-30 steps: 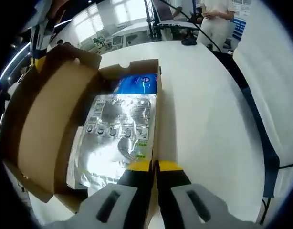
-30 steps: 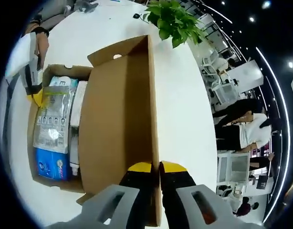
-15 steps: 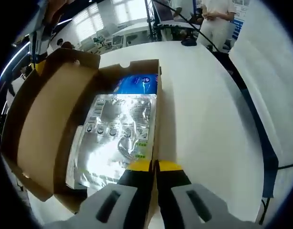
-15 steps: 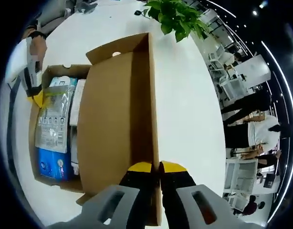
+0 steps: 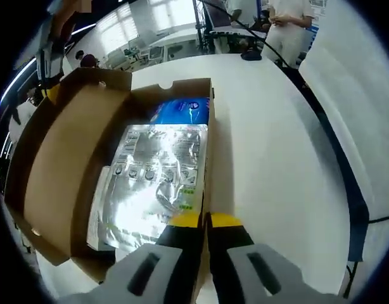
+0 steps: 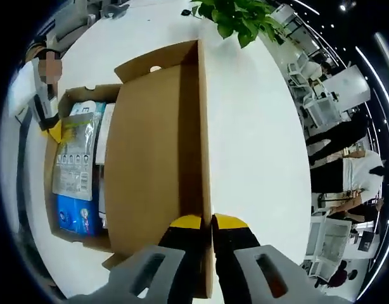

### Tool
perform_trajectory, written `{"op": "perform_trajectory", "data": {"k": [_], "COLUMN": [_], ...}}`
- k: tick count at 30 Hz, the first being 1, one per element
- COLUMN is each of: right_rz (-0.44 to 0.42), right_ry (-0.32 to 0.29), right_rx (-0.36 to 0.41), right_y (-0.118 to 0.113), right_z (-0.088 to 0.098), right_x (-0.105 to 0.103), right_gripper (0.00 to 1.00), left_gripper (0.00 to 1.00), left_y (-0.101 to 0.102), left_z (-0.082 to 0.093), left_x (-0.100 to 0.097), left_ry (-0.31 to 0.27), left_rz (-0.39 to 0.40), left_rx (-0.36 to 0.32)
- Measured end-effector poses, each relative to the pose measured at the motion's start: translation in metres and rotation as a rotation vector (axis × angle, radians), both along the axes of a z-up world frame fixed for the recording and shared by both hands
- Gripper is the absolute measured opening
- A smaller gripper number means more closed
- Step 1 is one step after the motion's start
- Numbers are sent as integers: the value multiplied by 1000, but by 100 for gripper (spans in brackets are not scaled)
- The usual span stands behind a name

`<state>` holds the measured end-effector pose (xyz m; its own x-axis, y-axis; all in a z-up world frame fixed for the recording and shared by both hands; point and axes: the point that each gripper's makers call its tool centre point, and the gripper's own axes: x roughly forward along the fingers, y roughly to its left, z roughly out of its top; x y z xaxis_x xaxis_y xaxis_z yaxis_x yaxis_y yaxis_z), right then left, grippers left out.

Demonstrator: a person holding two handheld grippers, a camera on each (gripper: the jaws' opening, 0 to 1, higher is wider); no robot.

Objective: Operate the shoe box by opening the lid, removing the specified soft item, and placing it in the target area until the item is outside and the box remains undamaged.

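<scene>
A brown cardboard shoe box (image 5: 204, 120) stands open on the white table (image 5: 270, 145). Inside lie a silver foil pouch (image 5: 158, 171) and a blue pack (image 5: 182, 111) behind it. My left gripper (image 5: 204, 221) is shut on the box's near side wall. The raised lid (image 6: 153, 152) spreads out in the right gripper view, and my right gripper (image 6: 210, 223) is shut on its front edge. In that view the pouch (image 6: 74, 158) and the blue pack (image 6: 71, 212) lie in the box at the left, with the left gripper (image 6: 52, 130) at the box's far wall.
A green potted plant (image 6: 235, 16) stands at the table's far edge. People stand beyond the table (image 5: 289, 25). A dark-edged white surface (image 5: 346, 114) runs along the right. Bare tabletop lies right of the box.
The lid has swung a little further open, away from the box. The left gripper and the box body have stayed put.
</scene>
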<state>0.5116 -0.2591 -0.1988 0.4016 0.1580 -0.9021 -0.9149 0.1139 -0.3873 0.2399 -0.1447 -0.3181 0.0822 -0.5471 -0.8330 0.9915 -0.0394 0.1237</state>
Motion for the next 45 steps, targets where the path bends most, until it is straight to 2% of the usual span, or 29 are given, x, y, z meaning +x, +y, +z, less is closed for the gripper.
{"op": "perform_trajectory", "data": {"k": [23,35,45], "right_rz": [5,12,17], "right_ry": [82,166,224], "right_rx": [-14,-35,-34], "right_y": [0,-1,-3], "right_z": [-18,-38,-50], "right_x": [11,18,21], "right_gripper": [2,2,3], "left_gripper": [2,2,1], "left_y": [2,2,0], "left_z": [-1,-1,-1], "left_x": [2,2,1], "left_ry": [10,39,41], "left_rz": [4,5,-4], "left_rx": [12,-1,11]}}
